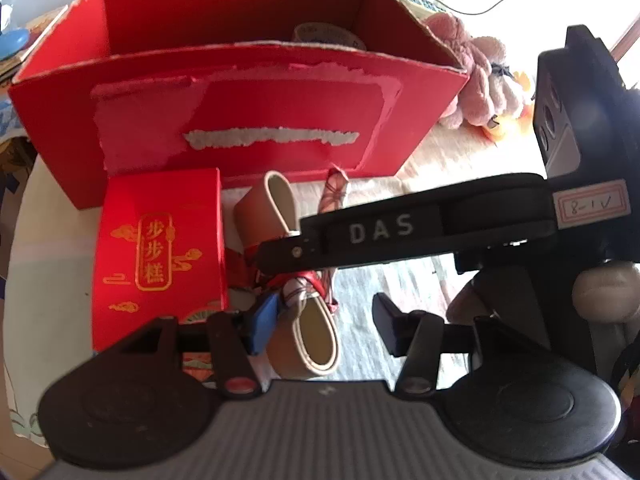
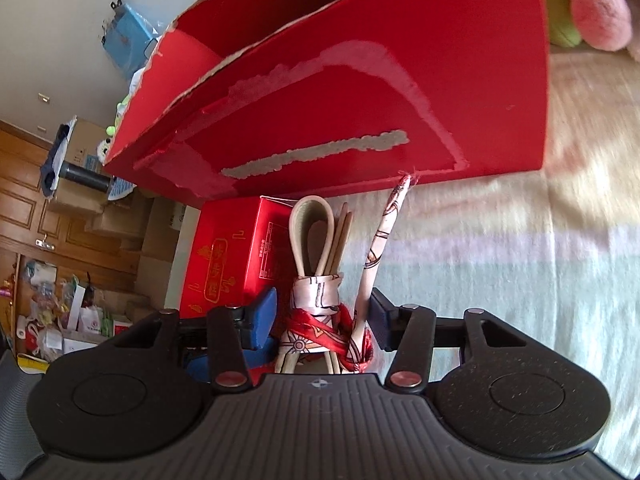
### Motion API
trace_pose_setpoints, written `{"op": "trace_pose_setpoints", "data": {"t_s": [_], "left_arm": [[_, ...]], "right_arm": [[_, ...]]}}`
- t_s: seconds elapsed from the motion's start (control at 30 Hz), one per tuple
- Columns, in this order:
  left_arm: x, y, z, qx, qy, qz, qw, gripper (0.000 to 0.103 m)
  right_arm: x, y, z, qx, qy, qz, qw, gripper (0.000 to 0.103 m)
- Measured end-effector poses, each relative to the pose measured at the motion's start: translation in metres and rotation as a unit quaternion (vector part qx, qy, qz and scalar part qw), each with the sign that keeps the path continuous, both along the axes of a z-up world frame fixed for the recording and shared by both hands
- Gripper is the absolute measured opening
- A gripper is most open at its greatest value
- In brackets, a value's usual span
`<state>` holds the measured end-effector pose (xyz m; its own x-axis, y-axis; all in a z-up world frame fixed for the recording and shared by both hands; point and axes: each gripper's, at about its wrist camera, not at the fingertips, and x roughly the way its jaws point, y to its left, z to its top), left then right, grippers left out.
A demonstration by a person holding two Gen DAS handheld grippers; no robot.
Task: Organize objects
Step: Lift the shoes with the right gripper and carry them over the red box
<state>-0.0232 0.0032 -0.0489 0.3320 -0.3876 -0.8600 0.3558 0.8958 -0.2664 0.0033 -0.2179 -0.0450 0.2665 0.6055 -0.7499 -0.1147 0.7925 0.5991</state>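
My left gripper (image 1: 320,324) stands wide open with nothing between its fingers; its blue left pad (image 1: 262,326) sits just beside the scarf knot on the belt bundle, contact unclear. My right gripper (image 2: 322,320), seen in its own view, has its pads set narrowly either side of the belt bundle (image 2: 316,280), a tan looped belt tied with a red-and-white scarf (image 2: 320,320); whether they press on it I cannot tell. In the left view the right tool's black arm (image 1: 400,232) crosses over the bundle, lettered "DAS", with a tag reading "8-1".

I count one small red box (image 1: 160,256) at left with gold Chinese characters, one large open red carton (image 1: 240,120) behind it with torn label patches, one bundle between, and one pink plush toy (image 1: 480,80) at right.
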Motion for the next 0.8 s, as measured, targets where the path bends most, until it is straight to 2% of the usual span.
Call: {"op": "trace_pose_setpoints", "data": {"t_s": [0.23, 0.3, 0.37, 0.4, 0.47, 0.63, 0.8], "left_arm": [[0.001, -0.005, -0.005, 0.025, -0.005, -0.004, 0.9997, 0.049], [0.002, -0.008, -0.006, 0.039, -0.007, -0.005, 0.9992, 0.044], [0.003, -0.011, -0.008, 0.061, -0.011, -0.006, 0.9981, 0.033], [0.004, -0.012, -0.008, 0.062, -0.010, -0.010, 0.9980, 0.032], [0.004, -0.014, -0.006, 0.062, -0.011, -0.012, 0.9979, 0.019], [0.004, -0.023, -0.001, 0.051, -0.009, -0.040, 0.9978, 0.020], [0.002, -0.043, 0.011, 0.042, -0.025, -0.085, 0.9952, 0.020]], "right_arm": [[0.002, 0.008, -0.007, -0.013, 0.008, 0.011, 1.000, 0.038], [0.002, 0.005, -0.009, -0.006, 0.011, 0.005, 1.000, 0.035], [0.002, 0.002, -0.008, 0.001, 0.013, 0.007, 1.000, 0.028], [0.002, 0.000, -0.007, 0.001, 0.013, 0.007, 1.000, 0.027], [0.001, -0.006, -0.006, 0.003, 0.014, 0.003, 1.000, 0.024], [-0.005, -0.028, -0.002, 0.016, 0.025, -0.024, 0.999, 0.023], [-0.014, -0.048, 0.010, 0.016, 0.017, -0.059, 0.998, 0.023]]}}
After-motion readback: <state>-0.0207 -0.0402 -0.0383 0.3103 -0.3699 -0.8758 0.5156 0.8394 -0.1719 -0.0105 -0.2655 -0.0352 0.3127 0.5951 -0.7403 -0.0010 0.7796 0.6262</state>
